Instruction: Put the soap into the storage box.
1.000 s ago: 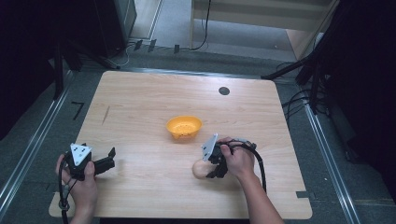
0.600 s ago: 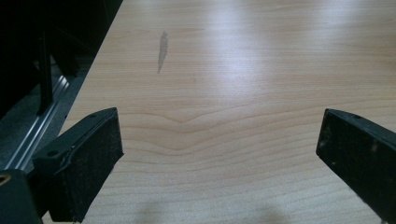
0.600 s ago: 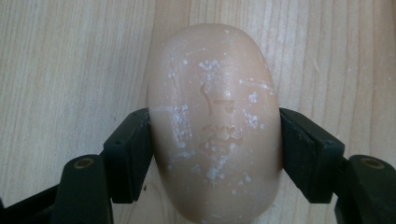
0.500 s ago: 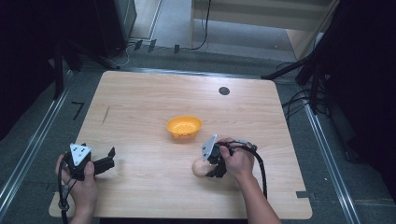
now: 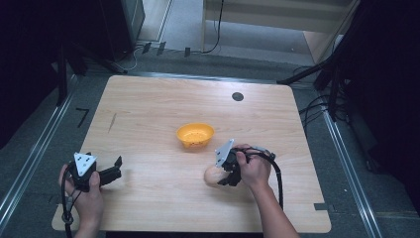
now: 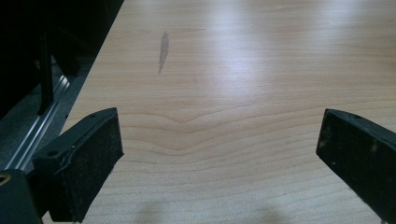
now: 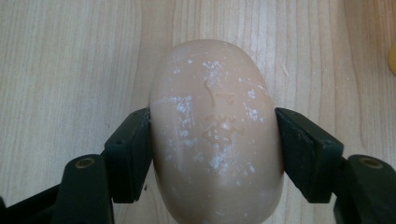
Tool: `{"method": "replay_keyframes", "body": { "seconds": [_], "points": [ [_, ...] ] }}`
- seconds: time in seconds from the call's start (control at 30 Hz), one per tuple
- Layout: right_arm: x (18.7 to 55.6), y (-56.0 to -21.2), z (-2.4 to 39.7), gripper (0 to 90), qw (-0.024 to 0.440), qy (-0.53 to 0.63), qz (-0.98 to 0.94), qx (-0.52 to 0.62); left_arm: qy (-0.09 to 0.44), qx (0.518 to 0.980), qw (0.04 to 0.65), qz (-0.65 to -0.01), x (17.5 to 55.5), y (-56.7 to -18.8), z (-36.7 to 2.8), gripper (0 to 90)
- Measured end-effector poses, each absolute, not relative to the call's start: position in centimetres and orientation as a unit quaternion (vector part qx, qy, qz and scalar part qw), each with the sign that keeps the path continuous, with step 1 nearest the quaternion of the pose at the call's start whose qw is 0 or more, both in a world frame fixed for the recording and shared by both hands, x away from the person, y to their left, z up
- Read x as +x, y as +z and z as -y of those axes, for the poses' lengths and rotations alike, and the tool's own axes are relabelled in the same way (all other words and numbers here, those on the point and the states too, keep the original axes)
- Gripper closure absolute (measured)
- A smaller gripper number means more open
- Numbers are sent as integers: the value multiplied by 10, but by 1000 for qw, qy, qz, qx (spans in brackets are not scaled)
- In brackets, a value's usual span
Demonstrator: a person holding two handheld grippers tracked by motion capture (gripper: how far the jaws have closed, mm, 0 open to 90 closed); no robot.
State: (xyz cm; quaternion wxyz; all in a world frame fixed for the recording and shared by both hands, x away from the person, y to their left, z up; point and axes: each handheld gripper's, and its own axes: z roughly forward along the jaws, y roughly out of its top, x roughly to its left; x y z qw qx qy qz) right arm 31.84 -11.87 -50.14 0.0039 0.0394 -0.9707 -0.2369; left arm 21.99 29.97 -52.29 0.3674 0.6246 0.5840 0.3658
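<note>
A pale tan oval bar of soap (image 7: 215, 135) with white flecks lies on the wooden table (image 5: 148, 109), right of the table's middle. My right gripper (image 7: 212, 140) is shut on it, one black pad pressed against each long side; in the high view the soap (image 5: 213, 175) sticks out to the left of that gripper (image 5: 224, 171). An orange bowl (image 5: 195, 135) stands just beyond it, toward the middle. My left gripper (image 5: 115, 168) rests near the table's front left corner, and its jaws stand wide apart over bare wood in the left gripper view (image 6: 219, 149).
A small black round disc (image 5: 237, 96) sits in the tabletop at the far right. A dark streak (image 6: 163, 49) marks the wood ahead of the left gripper. Metal rails (image 5: 29, 158) run along the table's sides, and cables (image 5: 317, 106) lie on the floor to the right.
</note>
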Motion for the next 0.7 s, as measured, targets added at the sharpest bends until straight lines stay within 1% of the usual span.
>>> {"method": "replay_keyframes", "body": {
  "seconds": [0.13, 0.37, 0.7],
  "points": [
    [319, -501, 119, 327, 11, -238, 971, 36, 366, 624, 367, -584, 220, -523, -300, 7],
    [322, -498, 121, 327, 10, -247, 969, 28, 366, 625, 367, -584, 220, -523, -300, 7],
    [328, -485, 123, 328, -4, -254, 967, 27, 367, 624, 367, -584, 220, -523, -299, 7]
  ]
}}
